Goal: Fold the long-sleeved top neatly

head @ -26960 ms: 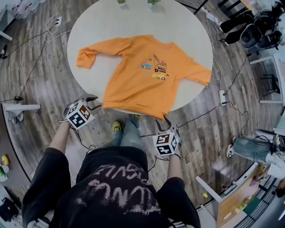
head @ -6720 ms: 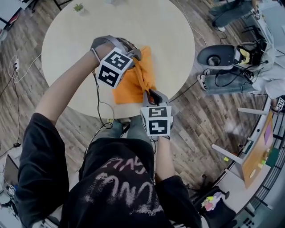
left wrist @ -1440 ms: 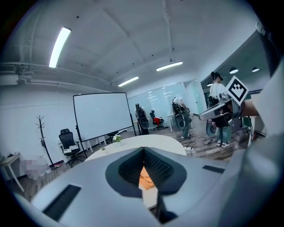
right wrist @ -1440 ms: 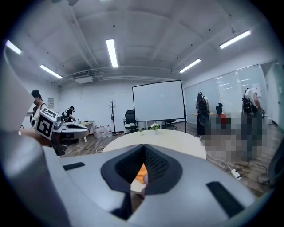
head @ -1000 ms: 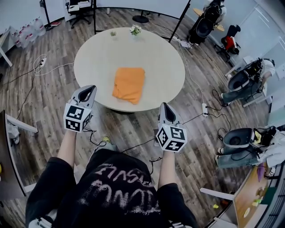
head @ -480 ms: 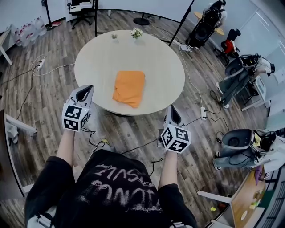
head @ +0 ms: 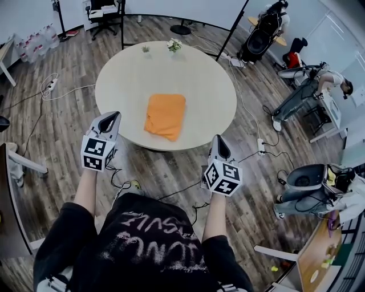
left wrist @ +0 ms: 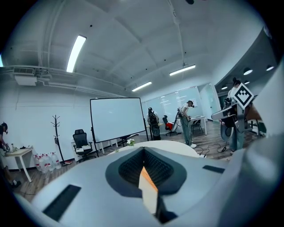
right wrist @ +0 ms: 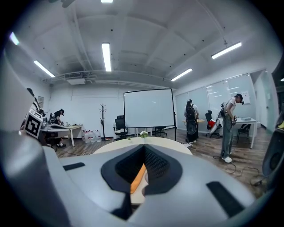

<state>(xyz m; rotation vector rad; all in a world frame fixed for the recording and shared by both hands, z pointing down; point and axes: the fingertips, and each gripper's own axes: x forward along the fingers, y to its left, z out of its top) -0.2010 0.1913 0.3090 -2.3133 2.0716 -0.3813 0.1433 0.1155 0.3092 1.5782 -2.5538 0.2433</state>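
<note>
On the table (head: 131,74), folded top (head: 165,116) whole overhead, a sliver past closed empty fingers of left gripper (head: 114,114), right gripper (head: 217,137).

We look down on a round table (head: 128,74) with the folded top (head: 165,116) lying on its near half and two small potted plants (head: 173,44) standing at its far edge. Our left gripper (head: 113,116) hangs before the table's near left edge and our right gripper (head: 218,139) before its near right edge, both off the table and apart from the top, which lies between and beyond them. Behind the table stand a whiteboard (left wrist: 117,119) and an office chair (head: 102,8), a person (head: 311,91) stands well to its right, and a cable (head: 245,97) runs along the floor between.
</note>
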